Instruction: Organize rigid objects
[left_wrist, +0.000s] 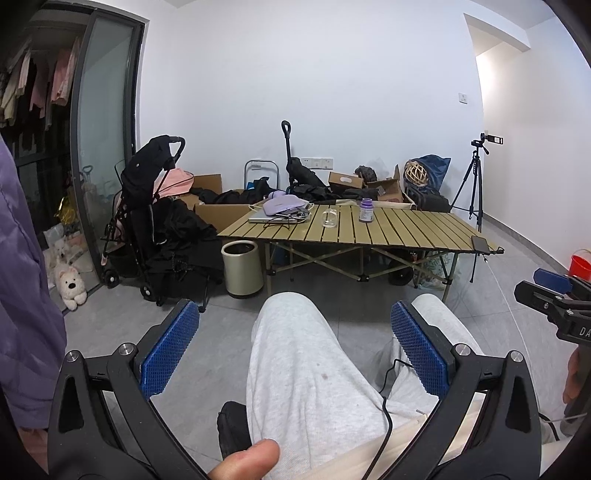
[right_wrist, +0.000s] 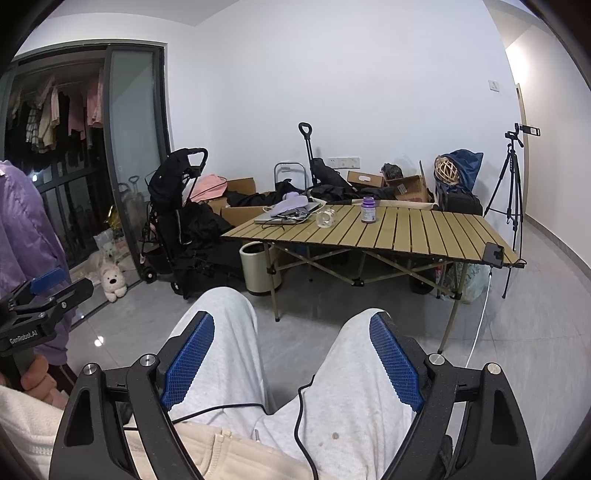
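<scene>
While the slatted surface (left_wrist: 388, 229) stands by the white wall, both jaws gape empty.
Purple bottle (left_wrist: 366, 210) and glass jar (left_wrist: 329, 216) rest far beyond the left gripper (left_wrist: 295, 341) and right gripper (right_wrist: 293, 352).

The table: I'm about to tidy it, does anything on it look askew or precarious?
The clear glass lies tipped on its side beside the upright purple bottle, and the phone sits at the table's corner edge.

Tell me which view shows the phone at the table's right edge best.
The right wrist view: the phone appears larger there, its dark face turned toward the camera, propped at the table corner. The left wrist view shows the same phone smaller and flatter, with little detail.
</scene>
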